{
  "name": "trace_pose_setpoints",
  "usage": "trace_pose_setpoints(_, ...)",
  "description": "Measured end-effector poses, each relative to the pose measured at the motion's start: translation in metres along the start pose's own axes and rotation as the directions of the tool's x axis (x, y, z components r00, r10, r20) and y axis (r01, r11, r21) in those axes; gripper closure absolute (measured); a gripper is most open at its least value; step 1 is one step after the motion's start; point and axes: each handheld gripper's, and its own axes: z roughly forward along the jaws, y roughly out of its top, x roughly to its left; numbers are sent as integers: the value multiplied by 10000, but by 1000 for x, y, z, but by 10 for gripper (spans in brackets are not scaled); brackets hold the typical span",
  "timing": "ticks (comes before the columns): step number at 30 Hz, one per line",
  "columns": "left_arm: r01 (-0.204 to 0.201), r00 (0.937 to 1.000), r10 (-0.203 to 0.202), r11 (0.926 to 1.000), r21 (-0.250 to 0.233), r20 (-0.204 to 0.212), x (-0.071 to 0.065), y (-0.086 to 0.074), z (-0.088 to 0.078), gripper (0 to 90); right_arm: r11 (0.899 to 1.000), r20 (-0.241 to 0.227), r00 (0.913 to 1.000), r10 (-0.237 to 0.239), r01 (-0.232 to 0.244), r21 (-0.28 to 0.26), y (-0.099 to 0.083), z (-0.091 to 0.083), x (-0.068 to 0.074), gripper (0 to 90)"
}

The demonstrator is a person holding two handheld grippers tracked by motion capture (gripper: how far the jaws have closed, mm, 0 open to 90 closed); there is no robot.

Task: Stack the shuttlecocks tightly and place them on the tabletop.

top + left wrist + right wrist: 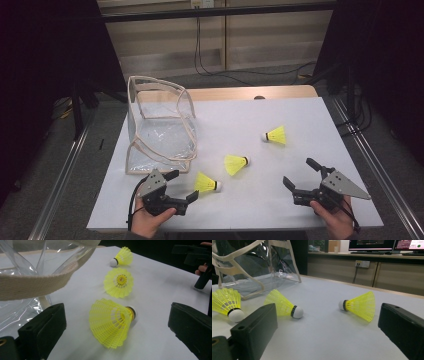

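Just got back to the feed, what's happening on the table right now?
A person holds tongs in each hand over a white table. Three yellow shuttlecocks lie loose on it beside an open clear bag. The left tongs are open, with the nearest shuttlecock lying between the jaws but not gripped. The right tongs are open too, near the front right, holding nothing. The middle shuttlecock and the far shuttlecock lie untouched.

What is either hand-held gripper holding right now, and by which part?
Nothing. The left hand-held gripper is open beside the nearest shuttlecock, not touching it. The right hand-held gripper is open over bare table.
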Motion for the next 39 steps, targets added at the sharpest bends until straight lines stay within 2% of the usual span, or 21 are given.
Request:
trace_pose_setpoints(7, 55, 10000, -57, 9996, 283, 75, -5, 2, 6, 28, 10000, -16, 10000, -26, 26, -16, 0, 0, 0, 17)
trace_pose_setpoints(11, -21, 9998, 11, 9988, 490, 210, -6, 2, 9, 68, 10000, -16, 10000, -12, 12, -22, 0, 0, 0, 17)
trace_pose_setpoints(13, -26, 9997, 8, 9971, 758, 239, -7, 2, 11, 90, 10000, -19, 10000, -2, 2, -29, 0, 0, 0, 17)
trace_pose_setpoints(15, -21, 9995, -8, 9957, 925, 308, -7, 1, 13, 131, 10000, -25, 10000, 6, -6, -33, 0, 0, 0, 17)
trace_pose_setpoints(16, -8, 9994, -32, 9931, 1173, 339, -7, 1, 15, 137, 10000, -21, 10000, -8, 8, -34, 0, 0, 0, 17)
trace_pose_setpoints(19, 40, 9992, -90, 9918, 1280, 384, -7, 1, 18, 187, 10000, -29, 10000, -2, 2, -34, 0, 0, 0, 17)
trace_pose_setpoints(23, -125, 9992, 64, 9876, 1566, 396, -7, 1, 22, 242, 10000, -34, 10000, 0, 0, -49, 0, 0, 0, 17)
trace_pose_setpoints(35, 433, 9972, -539, 9808, 1903, 510, -6, 1, 28, 458, 10000, -59, 10000, 11, -11, -49, 0, -1, 0, 17)
trace_pose_setpoints(39, 452, 9965, -584, 9777, 2049, 591, -7, 1, 32, 512, 10000, -57, 10000, 10, -10, -44, 0, -1, 0, 18)
